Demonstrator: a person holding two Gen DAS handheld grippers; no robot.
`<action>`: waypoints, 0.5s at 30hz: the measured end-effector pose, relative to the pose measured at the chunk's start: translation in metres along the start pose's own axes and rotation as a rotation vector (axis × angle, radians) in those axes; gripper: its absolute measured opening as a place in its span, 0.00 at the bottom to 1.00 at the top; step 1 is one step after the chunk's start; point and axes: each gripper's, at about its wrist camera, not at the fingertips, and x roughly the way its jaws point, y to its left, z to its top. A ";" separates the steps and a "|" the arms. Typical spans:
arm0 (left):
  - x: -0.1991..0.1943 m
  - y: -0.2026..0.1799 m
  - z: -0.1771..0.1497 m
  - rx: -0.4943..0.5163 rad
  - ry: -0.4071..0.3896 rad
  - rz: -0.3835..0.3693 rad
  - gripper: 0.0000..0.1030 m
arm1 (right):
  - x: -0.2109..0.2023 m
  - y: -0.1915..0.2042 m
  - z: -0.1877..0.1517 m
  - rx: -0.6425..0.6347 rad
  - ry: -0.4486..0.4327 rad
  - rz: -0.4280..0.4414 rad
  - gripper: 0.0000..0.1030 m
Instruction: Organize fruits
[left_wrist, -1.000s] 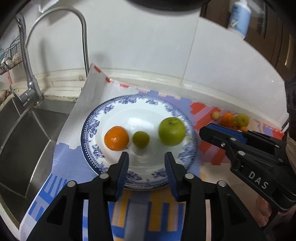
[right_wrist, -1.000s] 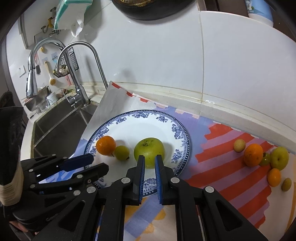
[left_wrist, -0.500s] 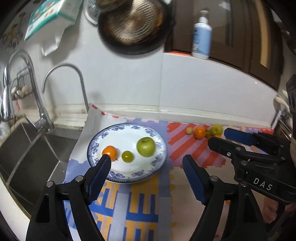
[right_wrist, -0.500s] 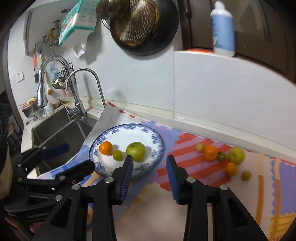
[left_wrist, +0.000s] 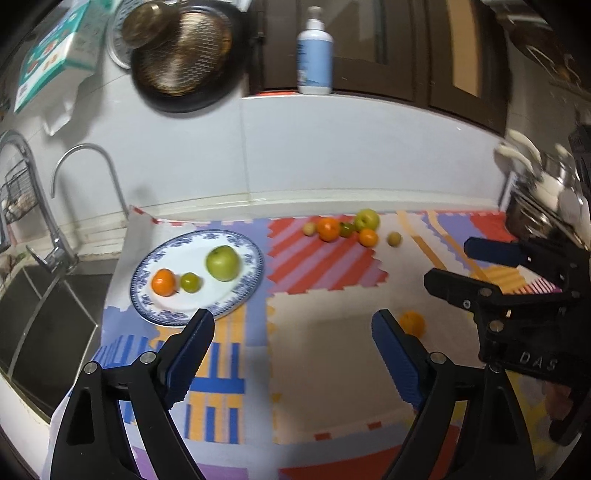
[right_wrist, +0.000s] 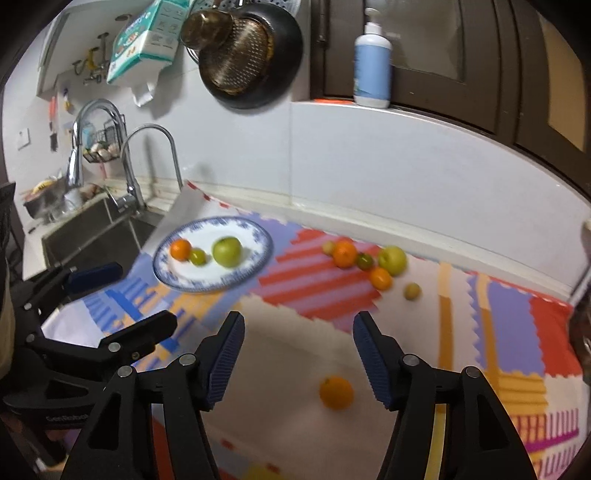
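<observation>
From the left wrist view, the left tongs (left_wrist: 291, 328) hang wide apart and empty above the patterned mat (left_wrist: 325, 369) on the desk. A blue-rimmed plate (left_wrist: 255, 273) near the sink (left_wrist: 44, 314) holds an orange (left_wrist: 163, 282), a small green fruit (left_wrist: 190, 282) and a green apple (left_wrist: 222, 263).

From the right wrist view, the right tongs (right_wrist: 298, 338) are also spread apart, holding nothing. A lone orange (right_wrist: 336, 392) lies on the mat between their tips. A cluster of fruit (right_wrist: 369, 260) sits near the wall, well apart from the plate.
</observation>
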 end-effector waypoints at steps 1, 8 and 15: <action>0.001 -0.005 -0.001 0.007 0.008 -0.008 0.86 | -0.003 -0.004 -0.004 0.009 0.005 -0.006 0.61; 0.001 -0.030 -0.008 0.067 0.025 -0.031 0.86 | -0.012 -0.030 -0.021 0.046 0.049 -0.065 0.64; 0.013 -0.034 -0.011 0.066 0.059 -0.036 0.86 | -0.005 -0.035 -0.037 0.087 0.079 -0.030 0.64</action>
